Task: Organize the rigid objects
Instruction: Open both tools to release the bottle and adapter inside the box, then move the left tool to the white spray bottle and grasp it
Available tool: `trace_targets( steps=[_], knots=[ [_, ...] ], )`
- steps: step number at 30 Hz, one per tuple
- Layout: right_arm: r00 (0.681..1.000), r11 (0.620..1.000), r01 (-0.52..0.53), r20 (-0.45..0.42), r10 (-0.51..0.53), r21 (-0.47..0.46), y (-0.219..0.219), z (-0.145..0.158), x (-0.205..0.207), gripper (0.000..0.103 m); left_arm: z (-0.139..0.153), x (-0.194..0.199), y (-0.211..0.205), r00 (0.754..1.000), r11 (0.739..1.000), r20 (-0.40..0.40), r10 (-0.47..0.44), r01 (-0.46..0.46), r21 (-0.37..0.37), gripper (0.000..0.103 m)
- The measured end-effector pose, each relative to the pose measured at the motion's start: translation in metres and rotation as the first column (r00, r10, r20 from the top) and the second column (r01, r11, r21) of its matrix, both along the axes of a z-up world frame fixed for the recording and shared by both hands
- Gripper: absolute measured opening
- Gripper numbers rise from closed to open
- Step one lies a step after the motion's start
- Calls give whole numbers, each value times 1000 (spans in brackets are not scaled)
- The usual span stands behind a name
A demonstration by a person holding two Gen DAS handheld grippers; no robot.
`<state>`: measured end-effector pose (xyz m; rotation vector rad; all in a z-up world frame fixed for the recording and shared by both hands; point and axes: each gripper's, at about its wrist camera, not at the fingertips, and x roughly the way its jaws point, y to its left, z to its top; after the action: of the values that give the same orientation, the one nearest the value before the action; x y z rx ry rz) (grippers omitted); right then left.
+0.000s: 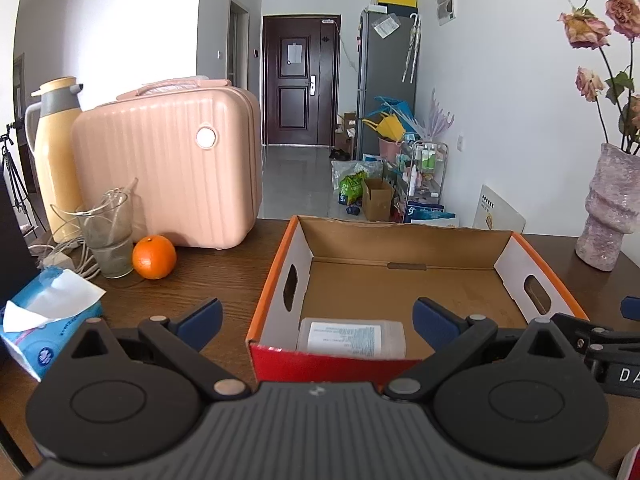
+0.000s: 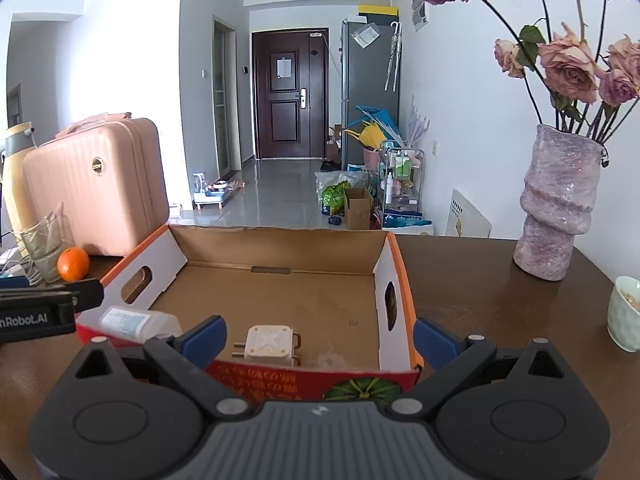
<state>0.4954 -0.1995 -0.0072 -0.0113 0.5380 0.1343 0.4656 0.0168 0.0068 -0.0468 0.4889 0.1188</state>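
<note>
An open cardboard box (image 1: 404,240) (image 2: 280,244) with orange and red outer walls sits on the dark wooden table. A clear plastic bottle with a white label (image 1: 352,338) (image 2: 132,322) lies on its side in the box's near left corner. A cream-white plug adapter (image 2: 267,345) lies near the box's front wall. My left gripper (image 1: 318,320) hovers open at the box's near edge with nothing between its fingers. My right gripper (image 2: 318,338) is open and empty too, straddling the box's front right corner.
An orange (image 1: 154,257), a glass (image 1: 109,236), a pink case (image 1: 168,168), a yellow thermos (image 1: 56,152) and a tissue pack (image 1: 44,316) stand to the left. A pink vase with dried roses (image 2: 556,204) and a pale cup (image 2: 625,314) stand at the right.
</note>
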Motion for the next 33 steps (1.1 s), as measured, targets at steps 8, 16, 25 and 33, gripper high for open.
trace_targets(
  steps=[8, 16, 25, 33],
  knots=[
    [1000, 1000, -6, 21, 6, 5, -1, 6, -33, 100, 4, -36, 0, 999, 1000, 31, -11, 11, 5, 103],
    [999, 1000, -11, 38, 11, 16, -3, 9, -68, 100, 9, -74, -4, 998, 1000, 51, -23, 22, 12, 103],
    [999, 1000, -19, 40, 18, 24, -8, 7, -111, 100, 9, -117, -5, 998, 999, 54, -42, 42, 6, 103],
    [999, 1000, -23, 31, 22, 19, -11, 0, -145, 100, 3, -155, -7, 997, 998, 52, -60, 59, 13, 103]
  ],
)
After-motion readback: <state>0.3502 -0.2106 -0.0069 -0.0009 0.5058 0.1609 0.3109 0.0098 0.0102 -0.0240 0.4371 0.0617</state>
